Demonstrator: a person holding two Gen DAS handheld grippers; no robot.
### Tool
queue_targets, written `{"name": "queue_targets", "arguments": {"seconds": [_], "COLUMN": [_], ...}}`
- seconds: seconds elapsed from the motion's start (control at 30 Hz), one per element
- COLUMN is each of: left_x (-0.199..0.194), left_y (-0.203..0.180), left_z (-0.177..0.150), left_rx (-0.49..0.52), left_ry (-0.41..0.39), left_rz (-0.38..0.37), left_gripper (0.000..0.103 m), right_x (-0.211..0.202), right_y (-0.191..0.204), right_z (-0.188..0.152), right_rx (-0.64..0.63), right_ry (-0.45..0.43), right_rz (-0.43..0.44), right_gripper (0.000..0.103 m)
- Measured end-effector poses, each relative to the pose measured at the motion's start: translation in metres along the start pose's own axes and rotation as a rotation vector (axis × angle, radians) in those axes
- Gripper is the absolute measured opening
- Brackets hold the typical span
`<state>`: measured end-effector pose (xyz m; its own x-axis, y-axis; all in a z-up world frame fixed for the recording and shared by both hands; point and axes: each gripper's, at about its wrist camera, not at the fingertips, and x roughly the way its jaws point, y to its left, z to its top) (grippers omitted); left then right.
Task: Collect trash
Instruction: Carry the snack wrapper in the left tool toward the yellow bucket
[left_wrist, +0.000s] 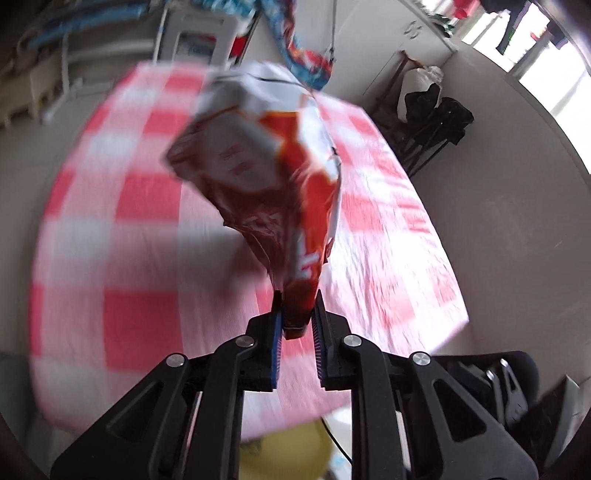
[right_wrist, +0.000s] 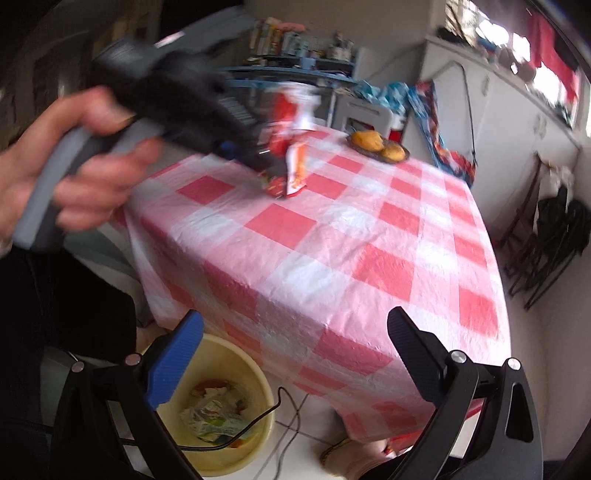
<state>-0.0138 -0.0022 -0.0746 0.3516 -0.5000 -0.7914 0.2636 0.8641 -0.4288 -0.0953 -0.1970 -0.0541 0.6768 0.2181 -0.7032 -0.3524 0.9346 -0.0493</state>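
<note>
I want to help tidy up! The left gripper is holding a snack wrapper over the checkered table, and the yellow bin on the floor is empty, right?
Not quite: the yellow bin already holds crumpled trash, as the right wrist view shows. The left gripper does hold the snack wrapper over the checkered table.

One snack bag (left_wrist: 266, 166), one yellow bin (right_wrist: 221, 406), two grippers (left_wrist: 297, 314) (right_wrist: 295, 365), one plate (right_wrist: 378, 149)

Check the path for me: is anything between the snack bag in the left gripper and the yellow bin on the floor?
Nothing visible blocks it. The left gripper holds the snack bag above the checkered table. The yellow bin stands open-topped beside the table's near corner, already holding trash; a black cable drapes over its rim.
</note>
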Motion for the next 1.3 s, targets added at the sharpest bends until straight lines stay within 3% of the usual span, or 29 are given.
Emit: {"name": "queue_targets", "arguments": {"seconds": [0.1, 0.27, 0.33, 0.43, 0.5, 0.57, 0.67, 0.87, 1.07, 1.17, 1.3], "left_x": [-0.001, -0.014, -0.014, -0.009, -0.011, -0.011, -0.009, -0.023, -0.049, -0.054, -0.061], "left_y": [0.005, 0.02, 0.029, 0.066, 0.086, 0.093, 0.096, 0.082, 0.036, 0.019, -0.009], "left_z": [-0.002, 0.007, 0.01, 0.01, 0.008, 0.006, 0.003, 0.006, -0.006, -0.018, -0.04], "left_rx": [-0.012, -0.084, -0.143, -0.355, -0.473, -0.509, -0.526, -0.424, -0.18, -0.12, 0.035], "left_ry": [-0.019, -0.105, -0.114, -0.103, -0.145, -0.146, -0.139, -0.177, -0.208, -0.195, -0.146], "left_rz": [0.069, 0.141, 0.166, 0.124, 0.061, 0.061, 0.048, 0.068, 0.14, 0.141, 0.187], "left_gripper": [0.026, 0.067, 0.071, 0.071, 0.067, 0.045, 0.032, 0.025, 0.025, 0.025, 0.025], "right_x": [0.006, 0.013, 0.016, 0.018, 0.019, 0.018, 0.018, 0.013, -0.001, -0.011, -0.017], "right_y": [-0.014, -0.024, -0.023, -0.019, -0.016, -0.013, -0.013, -0.02, -0.051, -0.073, -0.085], "right_z": [-0.003, -0.006, -0.007, -0.007, -0.007, -0.007, -0.005, -0.005, -0.005, -0.007, -0.013], "right_rx": [0.076, 0.136, 0.139, 0.124, 0.107, 0.092, 0.081, 0.087, 0.156, 0.243, 0.299], "right_ry": [0.03, 0.052, 0.061, 0.067, 0.069, 0.066, 0.063, 0.046, -0.006, -0.037, -0.048], "right_rz": [0.002, -0.002, -0.002, 0.001, 0.003, 0.0, -0.005, -0.044, -0.143, -0.168, -0.172], "right_gripper": [0.095, 0.095, 0.095, 0.095, 0.095, 0.095, 0.095, 0.095, 0.095, 0.095, 0.095]}}
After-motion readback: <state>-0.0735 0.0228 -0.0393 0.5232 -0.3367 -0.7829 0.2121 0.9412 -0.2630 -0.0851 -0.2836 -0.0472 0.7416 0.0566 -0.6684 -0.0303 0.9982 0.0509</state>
